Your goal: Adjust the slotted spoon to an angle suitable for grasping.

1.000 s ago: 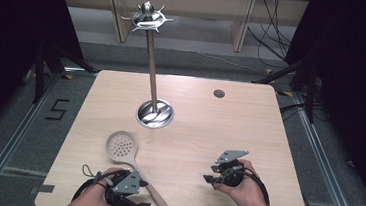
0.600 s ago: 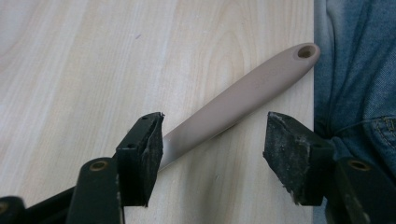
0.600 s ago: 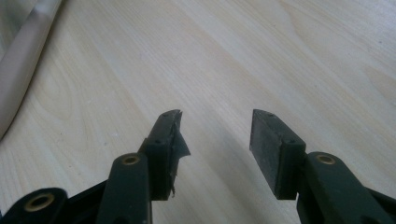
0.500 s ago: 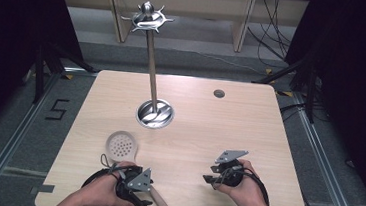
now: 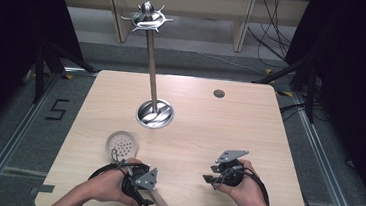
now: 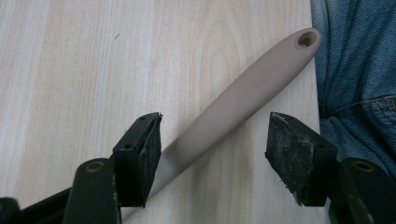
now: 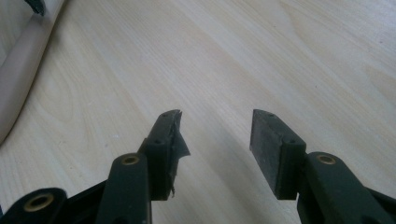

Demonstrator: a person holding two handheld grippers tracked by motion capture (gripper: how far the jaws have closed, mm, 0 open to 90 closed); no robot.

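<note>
High view: a skimmer (image 5: 130, 164) lies on the counter (image 5: 249, 124) near its front left edge, perforated bowl holding nothing, handle running under the left hand-held gripper (image 5: 138, 192); the right hand-held gripper (image 5: 209, 177) rests well apart at front right, and a metal stand (image 5: 152, 80) rises from its round dished base at centre. Left gripper view: jaws spread, handle (image 6: 243, 102) between them, touching the left pad (image 6: 148, 154) and apart from the other. Right gripper view: right hand-held gripper (image 7: 215, 135) spread over bare counter, pinching nothing.

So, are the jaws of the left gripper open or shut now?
Open: the left gripper has its jaws wide apart, with the skimmer handle lying between them, ungripped.
</note>
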